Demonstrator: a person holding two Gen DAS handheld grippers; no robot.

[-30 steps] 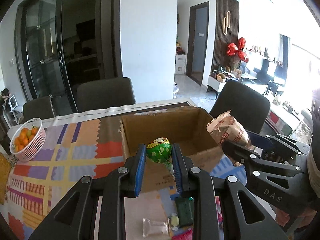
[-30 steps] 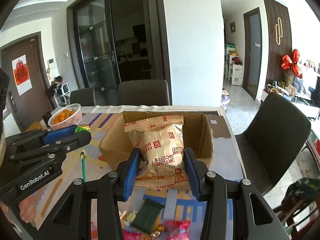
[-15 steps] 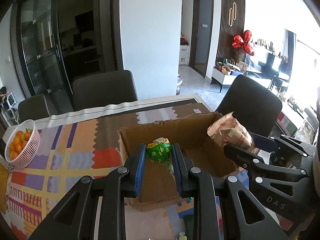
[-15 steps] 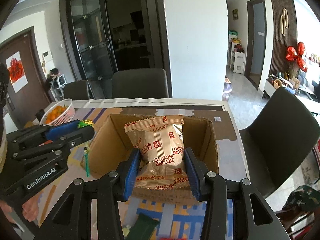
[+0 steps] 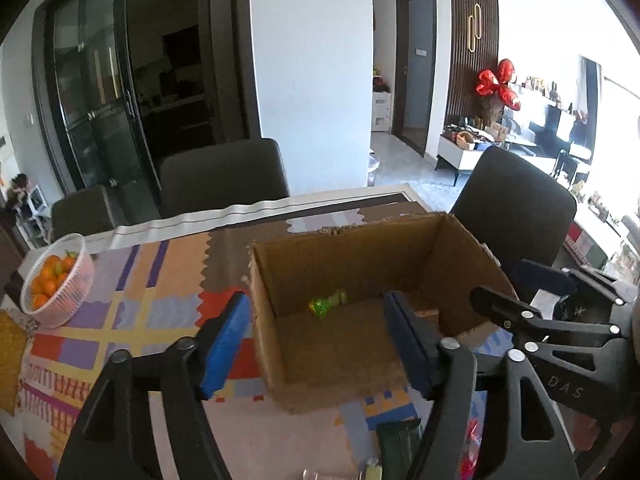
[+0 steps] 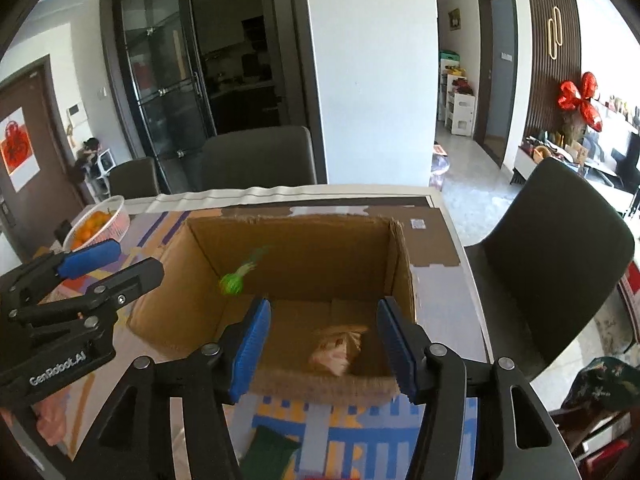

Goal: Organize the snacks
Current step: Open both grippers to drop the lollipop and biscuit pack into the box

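An open cardboard box stands on the patterned table; it also shows in the right wrist view. My left gripper is open and empty over the box's near left corner. A green lollipop lies blurred inside the box, and shows in the right wrist view too. My right gripper is open and empty over the box's near edge. A tan biscuit packet is blurred inside the box below it.
A white basket of oranges sits at the table's far left. Loose snacks lie near the front edge, among them a dark green packet. Dark chairs stand behind and right of the table.
Both grippers moved forward over the box and opened. The lollipop left the left gripper and the biscuit packet left the right gripper; both are now inside the box.
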